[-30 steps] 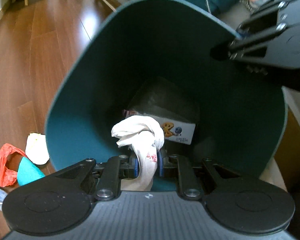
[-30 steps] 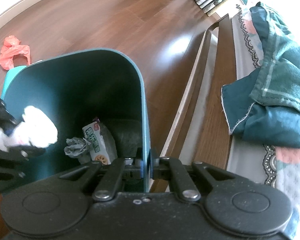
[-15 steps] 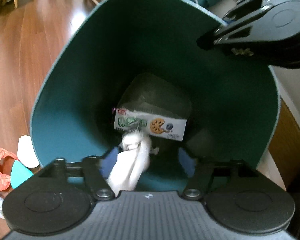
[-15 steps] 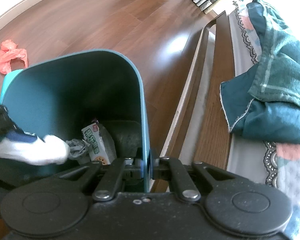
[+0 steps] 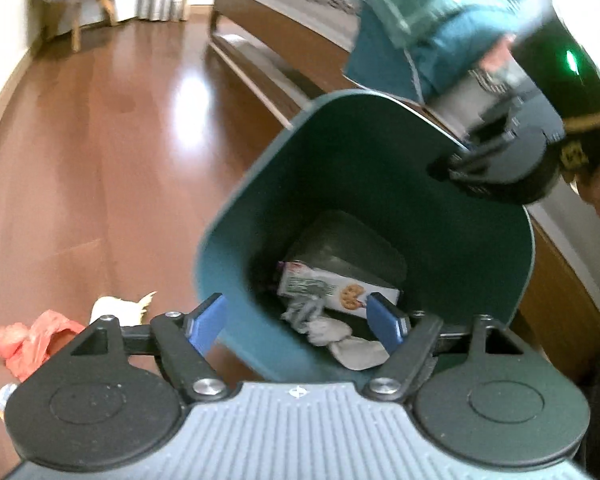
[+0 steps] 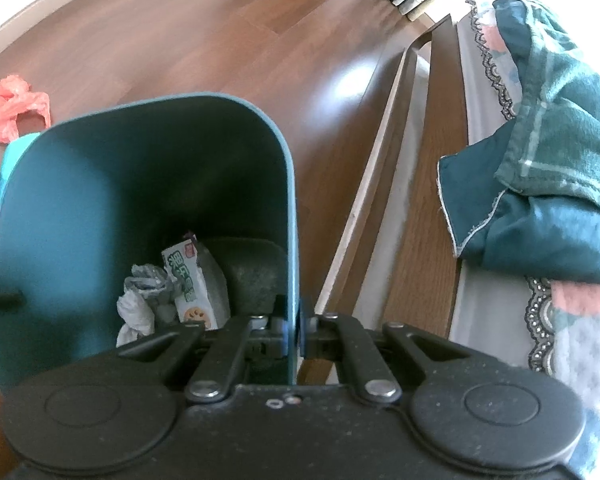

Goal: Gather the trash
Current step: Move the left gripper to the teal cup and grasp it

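Our right gripper point(image 6: 294, 330) was clamped on the rim of the tall dark-teal plastic waste bin point(image 5: 364, 184); our left gripper point(image 5: 296, 324) held nothing.

Our left jaws were spreading apart at the bin's near rim with nothing between the blue pads point(image 5: 206, 322). The crumpled white paper wad point(image 5: 340, 340) lay on the bin's bottom, beside a grey crushed scrap point(image 6: 148, 280) and a white printed snack packet point(image 5: 336, 290). On the brown wooden floor point(image 5: 100, 160), beyond the bin's left side, we saw a red plastic bag point(image 5: 32, 342) and a white scrap point(image 5: 118, 308).

Green characters are printed on the snack box point(image 6: 188, 284) at lower centre, but cannot be read.
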The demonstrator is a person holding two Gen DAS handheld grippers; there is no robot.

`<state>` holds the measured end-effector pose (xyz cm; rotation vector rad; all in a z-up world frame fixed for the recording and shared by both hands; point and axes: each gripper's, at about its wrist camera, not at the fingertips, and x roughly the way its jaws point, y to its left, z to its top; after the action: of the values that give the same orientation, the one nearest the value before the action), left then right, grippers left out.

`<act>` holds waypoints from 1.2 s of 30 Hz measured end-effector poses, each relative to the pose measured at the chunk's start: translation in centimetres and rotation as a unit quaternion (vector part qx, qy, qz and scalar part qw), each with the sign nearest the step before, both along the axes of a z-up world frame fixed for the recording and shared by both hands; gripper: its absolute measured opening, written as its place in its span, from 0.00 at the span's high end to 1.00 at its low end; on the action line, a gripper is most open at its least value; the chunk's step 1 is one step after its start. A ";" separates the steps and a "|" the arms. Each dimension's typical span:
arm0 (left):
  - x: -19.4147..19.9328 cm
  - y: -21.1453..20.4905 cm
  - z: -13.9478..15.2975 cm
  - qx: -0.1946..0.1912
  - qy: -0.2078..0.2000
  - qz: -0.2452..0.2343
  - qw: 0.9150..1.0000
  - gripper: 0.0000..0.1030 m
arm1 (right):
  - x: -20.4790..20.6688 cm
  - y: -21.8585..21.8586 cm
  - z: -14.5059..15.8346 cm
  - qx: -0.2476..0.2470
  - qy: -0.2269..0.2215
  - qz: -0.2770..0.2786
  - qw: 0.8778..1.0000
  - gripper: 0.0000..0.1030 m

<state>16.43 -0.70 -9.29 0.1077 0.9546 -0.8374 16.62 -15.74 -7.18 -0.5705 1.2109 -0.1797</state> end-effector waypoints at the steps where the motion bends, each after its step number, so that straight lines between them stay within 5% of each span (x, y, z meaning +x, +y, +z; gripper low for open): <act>1: 0.4 1.1 -0.1 -0.002 0.003 0.015 1.000 0.25 | 0.0 -0.1 0.0 0.000 0.002 -0.001 1.000 0.96; 7: 2.8 7.0 -1.7 -0.008 0.020 0.102 0.995 0.25 | 0.1 -0.5 -0.3 -0.008 0.022 0.000 1.000 0.96; 15: 7.2 13.5 -6.9 0.033 0.048 0.209 0.976 0.25 | 0.0 -3.1 -0.1 0.021 0.037 -0.061 0.997 0.97; 28: 11.0 14.6 -20.3 0.081 0.184 0.243 0.949 0.22 | -2.1 -4.2 -0.4 0.023 0.089 -0.108 0.990 0.92; 36: 13.1 13.2 -24.4 0.091 0.229 0.254 0.935 0.22 | -3.4 -5.0 -0.9 0.020 0.102 -0.139 0.985 0.91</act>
<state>29.49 12.49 -33.71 -0.1814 1.4223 -0.2907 13.27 -20.71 -8.11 -0.3904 1.4900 -0.3378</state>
